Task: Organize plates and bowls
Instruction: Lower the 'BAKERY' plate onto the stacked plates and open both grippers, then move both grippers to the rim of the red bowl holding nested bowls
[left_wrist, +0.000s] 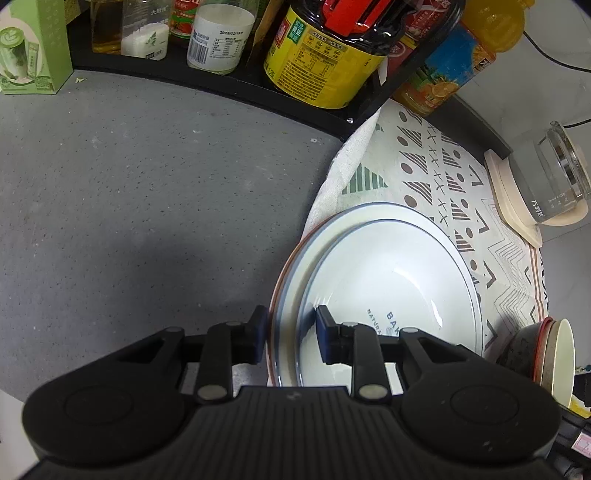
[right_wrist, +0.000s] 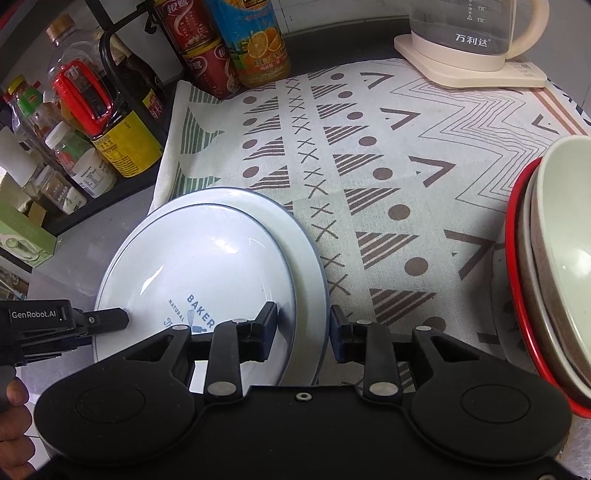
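Over the patterned cloth (right_wrist: 406, 166) we straddle opposite rims of the stacked plates (right_wrist: 207, 251) with left gripper (left_wrist: 291, 319) and right gripper (right_wrist: 303, 315), fingers narrow, any pinch unclear, probably to lift evenly.

Stacked plates (right_wrist: 207, 254) lie on the cloth's (right_wrist: 406, 155) left edge, bowls (right_wrist: 546, 266) right, kettle (right_wrist: 469, 33) behind.

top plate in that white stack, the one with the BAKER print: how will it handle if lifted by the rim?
The top plate looks glazed and glossy, so probably slippery between the fingers. It looks ceramic: likely rigid, fairly heavy and chippable. It sits off-centre on the plate below, so it may slide or clink as it lifts. Both the left gripper and the right gripper straddle the rims.
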